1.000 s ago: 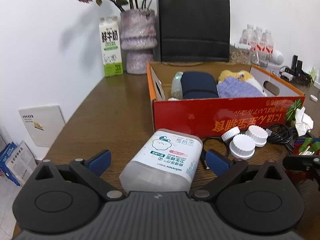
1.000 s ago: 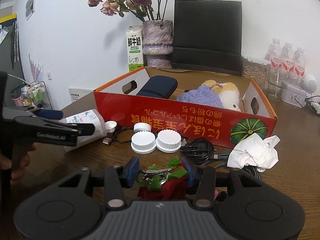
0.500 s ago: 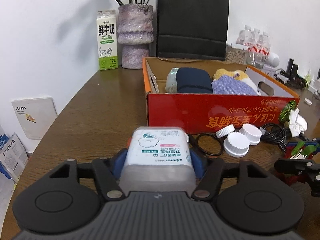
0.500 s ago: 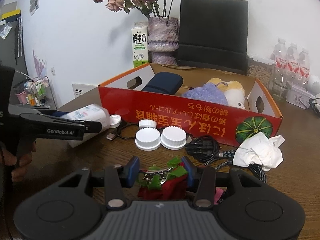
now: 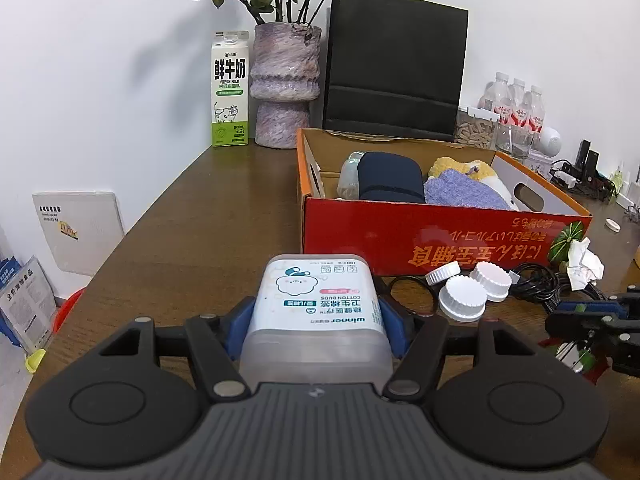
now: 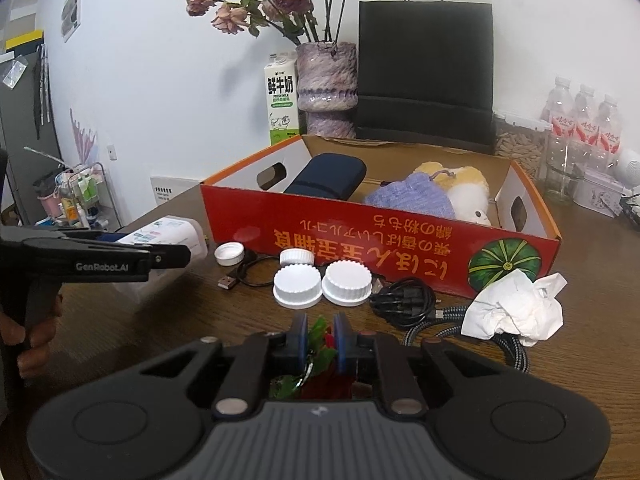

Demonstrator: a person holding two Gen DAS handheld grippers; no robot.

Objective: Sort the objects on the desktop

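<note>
Two claws clamped: left claw (image 5: 316,320) on cotton-bud box (image 5: 316,304), lengthwise toward carton (image 5: 440,236); right claw (image 6: 320,340) on red-green ornament (image 6: 322,360).

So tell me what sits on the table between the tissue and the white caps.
In the right wrist view, a coiled black cable lies between the tissue and the white caps, with a braided cable running just in front of it.

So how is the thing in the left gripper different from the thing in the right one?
The cotton bud box is big, pale and hard-sided; the red-and-green clip is small, bright and leafy. The left gripper stands wide around the box; the right gripper is nearly closed. Both are gripped just above the table.
</note>
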